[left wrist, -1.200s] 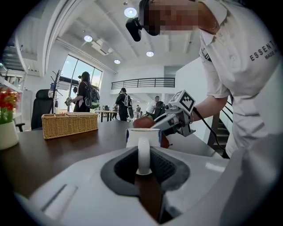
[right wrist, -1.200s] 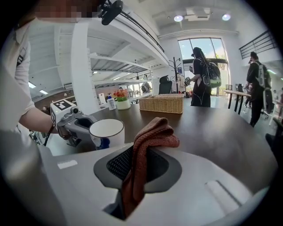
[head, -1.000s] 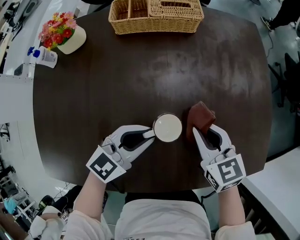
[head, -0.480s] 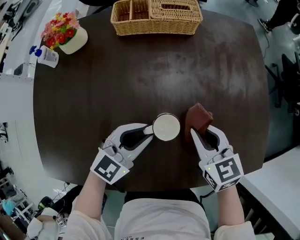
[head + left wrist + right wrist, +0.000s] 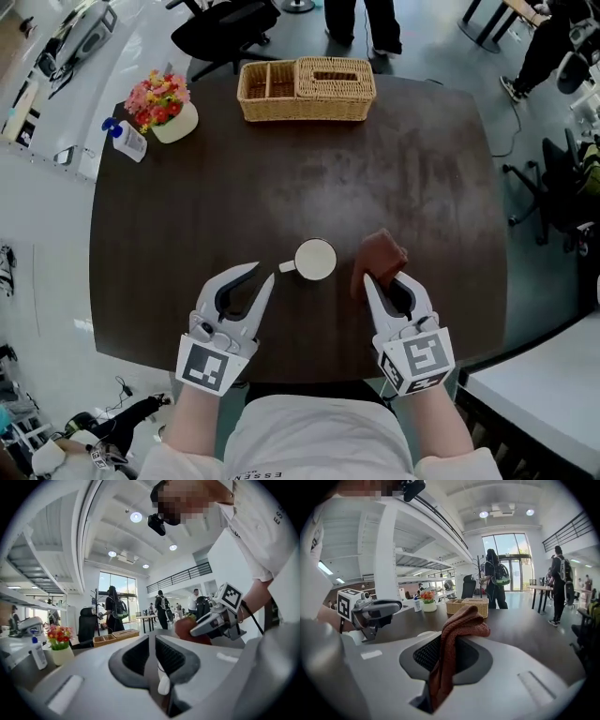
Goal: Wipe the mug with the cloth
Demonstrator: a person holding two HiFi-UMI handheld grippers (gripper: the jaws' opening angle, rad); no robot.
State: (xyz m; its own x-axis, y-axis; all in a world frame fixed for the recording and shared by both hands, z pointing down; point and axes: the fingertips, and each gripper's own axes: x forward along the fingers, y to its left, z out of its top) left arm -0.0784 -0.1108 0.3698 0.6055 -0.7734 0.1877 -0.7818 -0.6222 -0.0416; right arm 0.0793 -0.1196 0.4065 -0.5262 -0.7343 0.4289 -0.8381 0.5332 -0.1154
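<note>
You're pinching the mug [image 5: 316, 260] by its handle in your left claw [image 5: 269, 274], steadying it; your right claw [image 5: 370, 278] is clamping the cloth [image 5: 379, 255] for wiping.

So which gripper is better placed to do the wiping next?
Right. The right gripper pinches the cloth, just beside the mug; the left gripper seems closed on the mug's handle, steadying it.

White mug [image 5: 315, 260] stands upright at frame centre, handle pointing left. Brown knitted cloth [image 5: 379, 255], bunched, sits near its right, pinched in the right gripper [image 5: 380, 279].
</note>
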